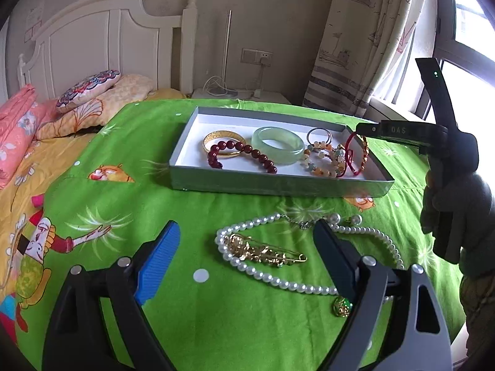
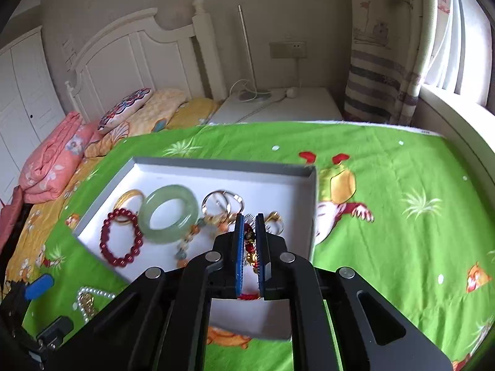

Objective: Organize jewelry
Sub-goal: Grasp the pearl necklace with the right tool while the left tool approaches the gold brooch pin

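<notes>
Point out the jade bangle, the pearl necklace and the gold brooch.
jade bangle (image 1: 277,144): left wrist view, near rim.
pearl necklace (image 1: 266,273): left wrist view, lower strand.
gold brooch (image 1: 263,252): left wrist view, ornate body.

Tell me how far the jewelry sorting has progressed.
Done: the gold bangle, red bead bracelet and jade bangle lie in the grey box. In hand: the right hand-held gripper is shut on a red cord bracelet. Left: the pearl necklace, gold brooch and green pendant on the bedsheet.

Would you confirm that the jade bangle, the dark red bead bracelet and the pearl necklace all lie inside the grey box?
Not quite: the pearl necklace lies on the green sheet outside the grey box, as the left wrist view shows. The jade bangle and dark red bead bracelet are inside.
</notes>
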Tool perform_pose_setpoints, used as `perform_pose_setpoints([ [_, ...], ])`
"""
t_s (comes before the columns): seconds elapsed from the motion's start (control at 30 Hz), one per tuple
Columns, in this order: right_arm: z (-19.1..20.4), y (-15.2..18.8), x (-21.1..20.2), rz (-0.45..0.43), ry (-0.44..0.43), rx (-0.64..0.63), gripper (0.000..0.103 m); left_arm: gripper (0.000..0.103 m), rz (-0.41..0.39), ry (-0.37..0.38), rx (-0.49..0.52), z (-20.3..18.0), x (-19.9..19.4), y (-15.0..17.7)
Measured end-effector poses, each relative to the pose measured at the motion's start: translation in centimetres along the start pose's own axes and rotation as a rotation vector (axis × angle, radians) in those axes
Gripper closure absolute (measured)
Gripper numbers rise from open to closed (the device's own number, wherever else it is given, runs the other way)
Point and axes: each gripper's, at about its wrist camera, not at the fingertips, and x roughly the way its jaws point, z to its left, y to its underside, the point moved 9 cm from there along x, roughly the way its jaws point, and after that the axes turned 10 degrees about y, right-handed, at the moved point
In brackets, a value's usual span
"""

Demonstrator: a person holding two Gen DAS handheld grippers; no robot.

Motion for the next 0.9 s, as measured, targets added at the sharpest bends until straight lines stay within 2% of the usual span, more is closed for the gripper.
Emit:
perform_pose_setpoints([
  [0.1,-0.2,-0.8,0.2,0.017,-0.043,-0.005,0.088,0.014,-0.014,-0.014,-0.026,1.4,-0.7,0.0],
  [0.13,0.1,-0.8,-0.1,0.02,-0.064,-0.017,0.07,0.013,-0.01,-0.016,-0.035,1.7,-0.8,0.0],
  [0.17,0.3,-0.7,-0.6,0.015,-0.088,-0.022,0.035,0.013,-0.005,-0.015,-0.047,2.2,-0.9,0.1],
  [0.2,0.5,-0.6,-1.2,0.004,-0.114,-0.016,0.021,0.013,0.002,-0.015,-0.063,2.7,-0.9,0.1],
  [0.23,0.8,-0.4,-1.9,-0.013,-0.142,-0.008,0.019,0.013,0.009,-0.018,-0.079,3.2,-1.0,0.3],
  [0.33,1.7,0.8,-4.0,-0.032,-0.16,-0.041,0.025,0.012,0.027,-0.022,-0.117,4.5,-1.2,0.7],
  [0.53,3.0,4.6,-7.0,-0.035,-0.214,-0.076,0.025,0.012,0.031,-0.026,-0.189,7.0,-2.2,1.5],
  [0.8,1.6,9.3,-8.6,0.001,-0.216,-0.021,0.029,0.012,0.037,0.033,-0.27,7.9,-1.9,2.1],
  [0.9,1.3,11.0,-9.2,0.017,-0.156,-0.033,0.029,0.012,0.039,0.047,-0.287,8.0,-1.6,2.2],
])
